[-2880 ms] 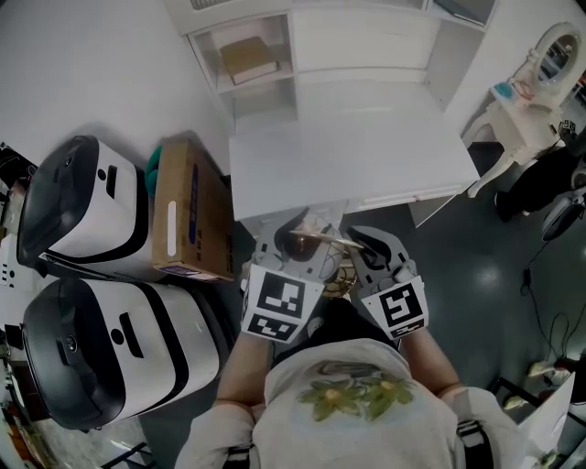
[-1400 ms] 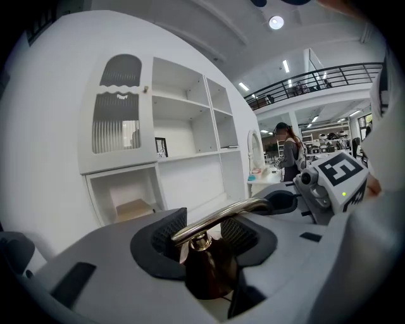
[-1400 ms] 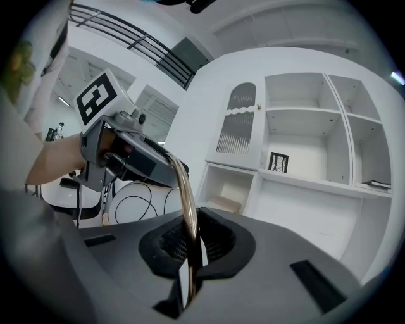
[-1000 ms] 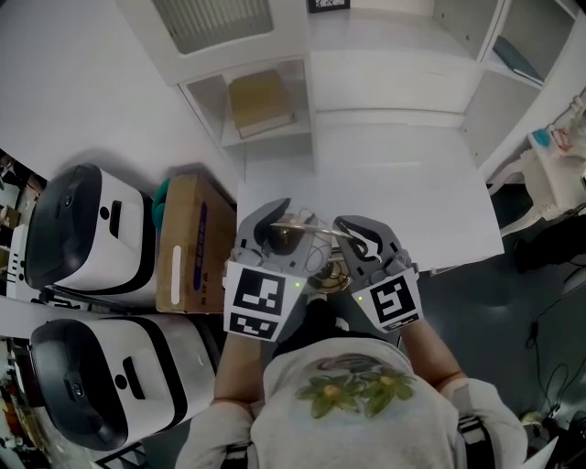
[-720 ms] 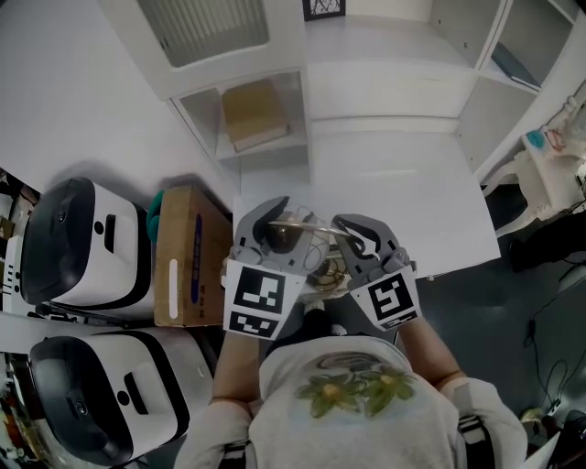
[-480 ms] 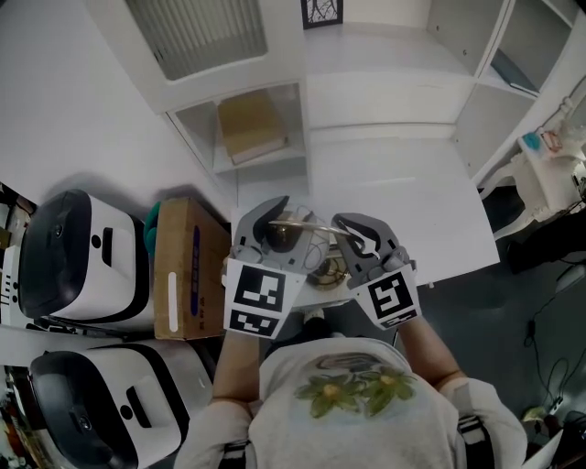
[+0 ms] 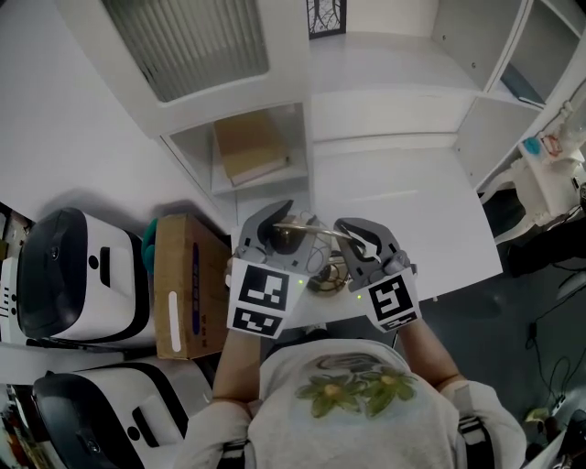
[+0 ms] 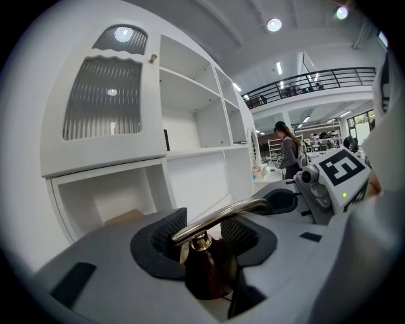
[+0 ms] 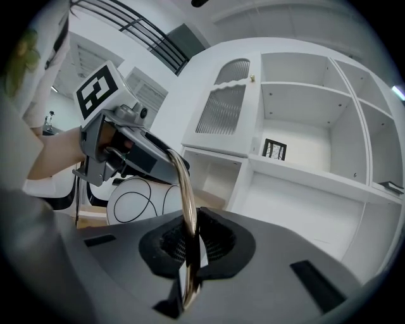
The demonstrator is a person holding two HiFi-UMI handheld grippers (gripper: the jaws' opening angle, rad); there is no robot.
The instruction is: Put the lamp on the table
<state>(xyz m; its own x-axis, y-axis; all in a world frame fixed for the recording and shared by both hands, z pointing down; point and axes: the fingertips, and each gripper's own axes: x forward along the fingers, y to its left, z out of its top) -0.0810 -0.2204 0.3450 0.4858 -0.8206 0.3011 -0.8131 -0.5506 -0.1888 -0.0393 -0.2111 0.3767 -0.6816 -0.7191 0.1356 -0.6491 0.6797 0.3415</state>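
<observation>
The lamp has a dark rounded head [image 7: 286, 240] and a curved brass arm [image 7: 320, 229]; its base and a coil of cord [image 7: 325, 275] hang below, between the two grippers. It is held over the near edge of the white table [image 7: 403, 211]. My left gripper [image 7: 277, 229] is shut on the dark head [image 8: 209, 269], where the brass arm [image 8: 221, 218] joins it. My right gripper [image 7: 363, 242] is shut on the brass arm [image 9: 185, 190], which runs up out of its jaws toward the left gripper [image 9: 136, 155].
A white shelf unit stands behind the table, with a brown box [image 7: 249, 147] in a low cubby and a dark picture frame [image 7: 326, 16] above. A cardboard box [image 7: 188, 284] and white-and-black rounded units [image 7: 73, 275] stand on the floor to the left. A person [image 8: 290, 149] stands far off.
The table and shelves have slid nearer in the head view, so the lamp now hangs over the table's near edge. Both grips on the lamp are unchanged.
</observation>
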